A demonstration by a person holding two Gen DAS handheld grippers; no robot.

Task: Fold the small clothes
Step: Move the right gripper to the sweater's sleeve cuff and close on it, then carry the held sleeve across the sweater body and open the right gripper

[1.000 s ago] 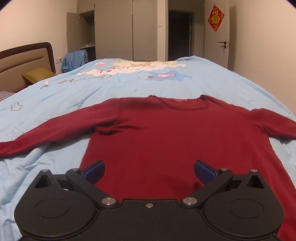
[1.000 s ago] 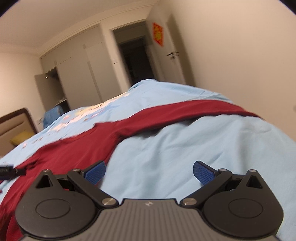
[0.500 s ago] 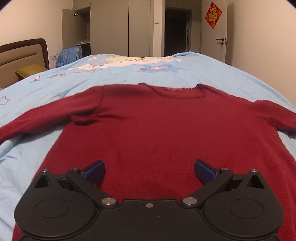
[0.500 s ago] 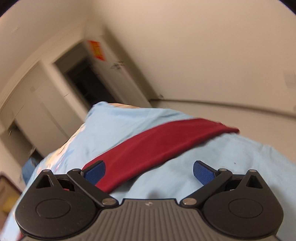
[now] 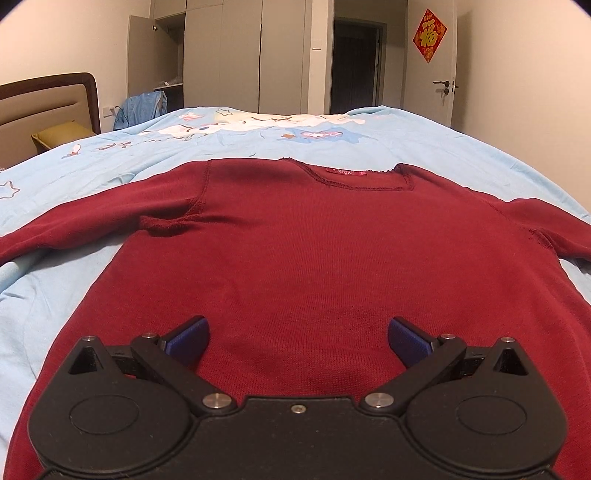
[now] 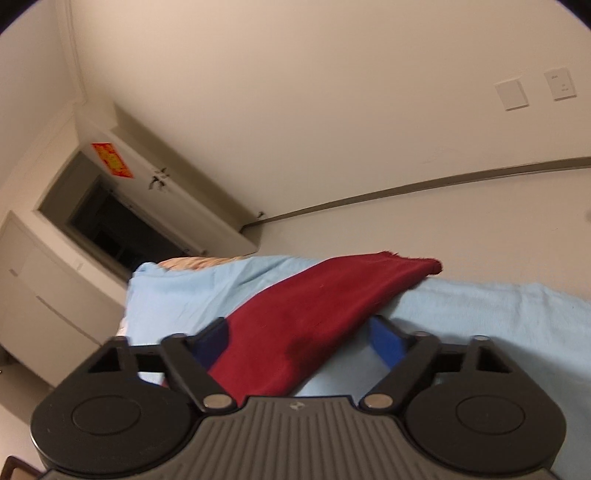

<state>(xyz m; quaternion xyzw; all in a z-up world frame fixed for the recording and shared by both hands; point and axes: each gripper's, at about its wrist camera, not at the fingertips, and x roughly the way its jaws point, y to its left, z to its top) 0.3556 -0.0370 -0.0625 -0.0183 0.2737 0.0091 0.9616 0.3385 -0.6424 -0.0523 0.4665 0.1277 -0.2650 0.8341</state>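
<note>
A wide bed covered by a pale blue quilt printed with cartoon figures and stars [image 5: 92, 173] fills the lower part of the room. Behind it stand a padded headboard with a dark wooden frame [image 5: 48, 99] at the left, a mustard-yellow pillow [image 5: 62, 134], a wall of tall grey wardrobe doors [image 5: 229, 55] with one compartment open, a dark open doorway [image 5: 354, 66] and a white door carrying a red diamond-shaped paper decoration [image 5: 429, 35]. A heap of blue cloth [image 5: 142, 109] lies at the far side of the bed. In the right wrist view a beige wall bears two white wall plates [image 6: 535, 88].

The dark red knitted long-sleeved sweater [image 5: 314, 251] lies flat on the quilt, front up. Its long axis runs away from the left camera — hem nearest, square neckline with a small label farthest, pointing toward the wardrobe. Both sleeves spread outward to either side; a small crease sits under the left armpit seam. The knit is fine-ribbed and smooth across the body.

The left gripper [image 5: 298, 334] hovers low over the hem area, its blue-padded fingers [image 5: 186, 336] spread wide with nothing between them. The right gripper [image 6: 299, 338] is tilted, its fingers wide apart on either side of the right sleeve — the cuff end reaches the quilt's edge, and I cannot tell whether the pads touch the fabric.
</note>
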